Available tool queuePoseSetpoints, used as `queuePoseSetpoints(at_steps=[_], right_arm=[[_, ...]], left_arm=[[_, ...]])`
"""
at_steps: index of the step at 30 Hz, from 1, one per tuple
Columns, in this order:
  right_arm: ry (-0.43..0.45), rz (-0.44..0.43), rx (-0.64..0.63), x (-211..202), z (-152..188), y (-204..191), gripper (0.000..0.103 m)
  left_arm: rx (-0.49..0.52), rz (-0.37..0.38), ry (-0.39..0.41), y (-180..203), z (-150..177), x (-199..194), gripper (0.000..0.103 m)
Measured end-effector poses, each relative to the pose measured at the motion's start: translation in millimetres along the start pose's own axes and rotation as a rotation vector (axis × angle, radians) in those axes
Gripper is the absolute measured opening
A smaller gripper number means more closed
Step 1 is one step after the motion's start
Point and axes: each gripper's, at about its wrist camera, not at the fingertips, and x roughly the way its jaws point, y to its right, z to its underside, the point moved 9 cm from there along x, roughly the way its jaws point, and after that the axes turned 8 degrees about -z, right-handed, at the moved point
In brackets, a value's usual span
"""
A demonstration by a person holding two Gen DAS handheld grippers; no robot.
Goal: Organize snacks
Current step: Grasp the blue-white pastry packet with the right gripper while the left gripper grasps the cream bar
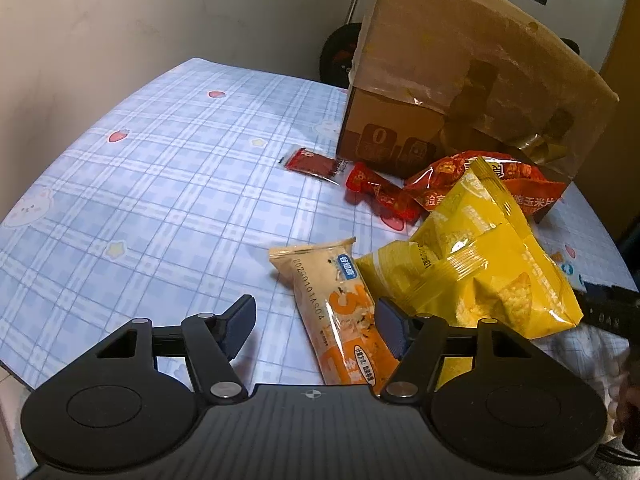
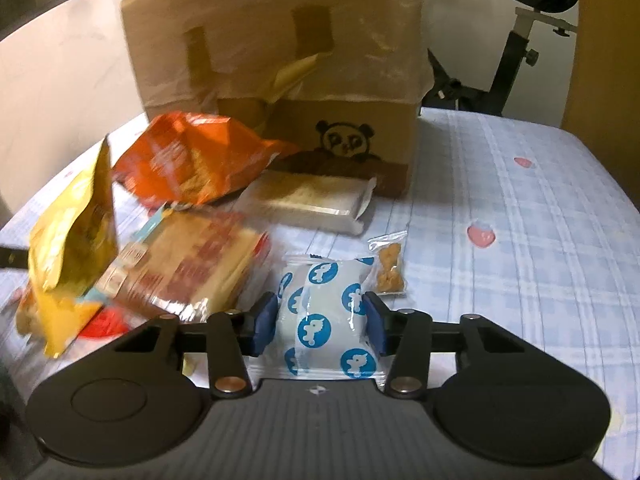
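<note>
Two grippers low over table: right gripper [image 2: 320,322] pads clamped on blue-dotted white snack pack [image 2: 326,320]; left gripper [image 1: 316,326] jaws apart, straddling beige-orange snack packet [image 1: 340,312], gripping nothing.

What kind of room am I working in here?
Probably a room in a home, not a lab: a table under a blue checked tablecloth with cartoon prints, an exercise bike behind it, and a reused cardboard box beside loose snacks.
</note>
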Motion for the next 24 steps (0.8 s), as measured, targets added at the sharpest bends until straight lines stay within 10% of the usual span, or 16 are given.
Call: queuePoseSetpoints(at_steps=[24], right_arm=[[0.100,0.020,-0.004,5,-4,11,0.048]], left_arm=[[0.019,0.007,-0.011,6,3,16,0.068]])
